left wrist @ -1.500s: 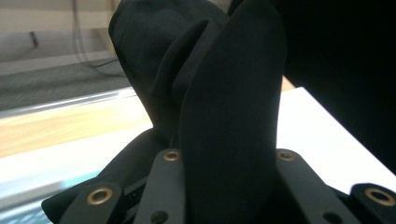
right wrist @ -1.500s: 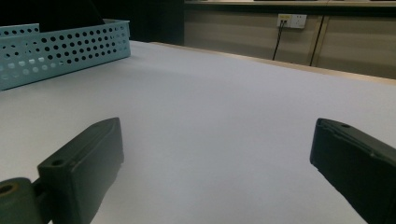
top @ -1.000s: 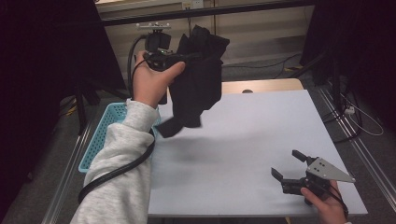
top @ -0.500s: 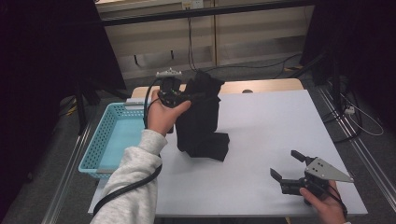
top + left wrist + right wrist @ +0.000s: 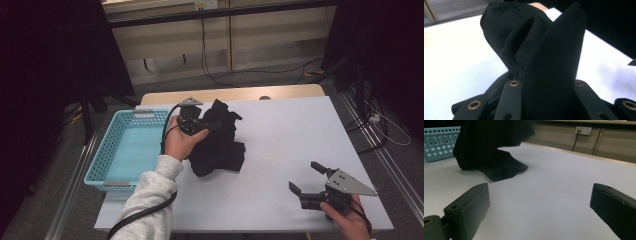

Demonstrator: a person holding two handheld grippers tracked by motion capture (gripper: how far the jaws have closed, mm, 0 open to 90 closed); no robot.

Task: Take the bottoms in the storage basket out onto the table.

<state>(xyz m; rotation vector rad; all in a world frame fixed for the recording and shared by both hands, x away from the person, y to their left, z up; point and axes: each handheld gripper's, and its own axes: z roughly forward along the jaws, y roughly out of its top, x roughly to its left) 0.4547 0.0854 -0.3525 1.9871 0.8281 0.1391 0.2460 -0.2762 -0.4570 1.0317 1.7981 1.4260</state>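
A black cloth (image 5: pixel 220 147) stands in a crumpled heap on the white table (image 5: pixel 295 125), left of centre, its lower folds lying on the surface. My left gripper (image 5: pixel 206 124) is shut on the cloth's upper part and holds it up. In the left gripper view a thick fold of the cloth (image 5: pixel 544 50) is pinched between the two black jaws. My right gripper (image 5: pixel 304 176) rests open near the front right corner, with nothing between its jaws. From the right gripper view (image 5: pixel 540 195) the cloth (image 5: pixel 489 150) lies farther off on the table.
A light blue plastic basket (image 5: pixel 100 160) sits against the table's left edge, next to the cloth; its perforated wall (image 5: pixel 439 142) appears in the right gripper view. Cabinets and cables stand beyond the far edge. A person's grey sleeve (image 5: pixel 150 195) reaches in from the bottom.
My left hand has come down with the cloth, which hung high in the air before and now rests folded on the table. The right gripper has stayed put.
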